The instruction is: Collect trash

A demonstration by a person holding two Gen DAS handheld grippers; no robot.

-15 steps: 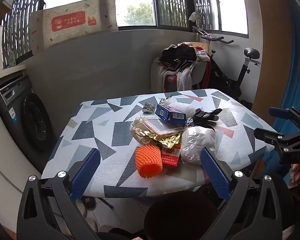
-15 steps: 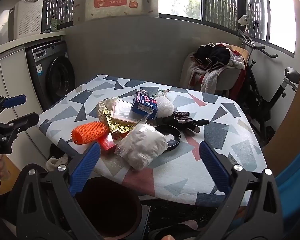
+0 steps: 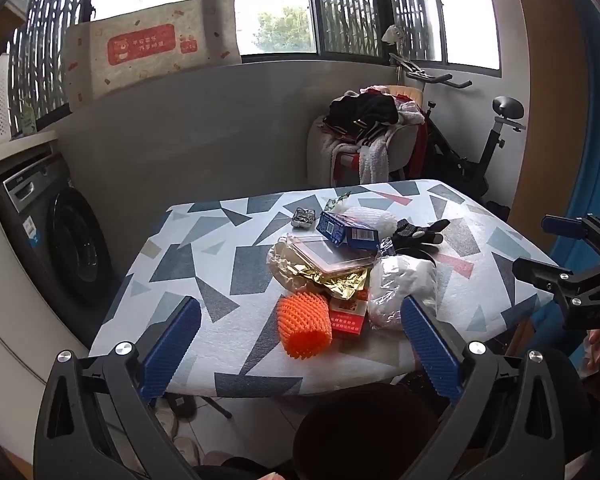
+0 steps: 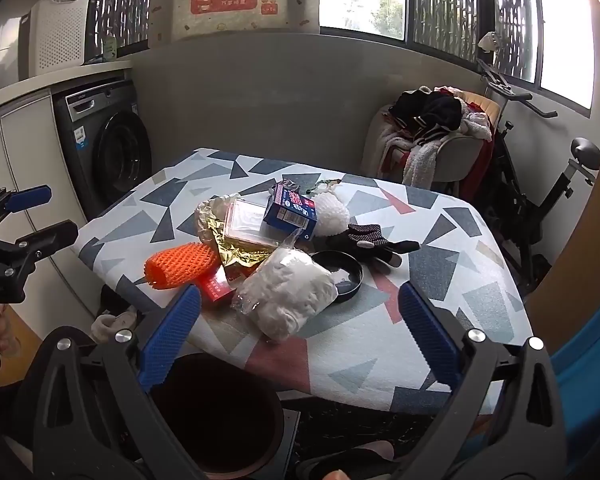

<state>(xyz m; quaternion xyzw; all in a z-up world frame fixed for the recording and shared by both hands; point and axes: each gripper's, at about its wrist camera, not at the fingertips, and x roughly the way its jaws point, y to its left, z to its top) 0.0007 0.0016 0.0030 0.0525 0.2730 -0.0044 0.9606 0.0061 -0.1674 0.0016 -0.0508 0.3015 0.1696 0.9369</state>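
A pile of trash lies on the patterned table point(image 3: 204, 264): an orange foam net point(image 3: 304, 326), a red box point(image 3: 348, 318), gold foil point(image 3: 332, 280), a clear plastic tray point(image 3: 328, 254), a blue box point(image 3: 348, 230), a white foam net point(image 3: 370, 216) and a clear bag of white stuff point(image 3: 400, 284). In the right wrist view I see the orange net point(image 4: 180, 266), the bag point(image 4: 290, 294) and the blue box point(image 4: 292, 210). A dark bin point(image 4: 216, 412) stands below the table's near edge. My left gripper point(image 3: 300, 344) and right gripper point(image 4: 298, 332) are open and empty, short of the table.
A black glove point(image 4: 370, 240) and a round black lid point(image 4: 340, 274) lie by the pile. A small foil cup point(image 3: 304, 216) sits further back. A washing machine point(image 3: 56, 232) stands left, a chair with clothes point(image 3: 364, 136) and an exercise bike point(image 3: 480, 148) behind.
Both views have shifted very slightly; the pile sits a touch lower in the left wrist view. Nothing was taken hold of or moved on the table.
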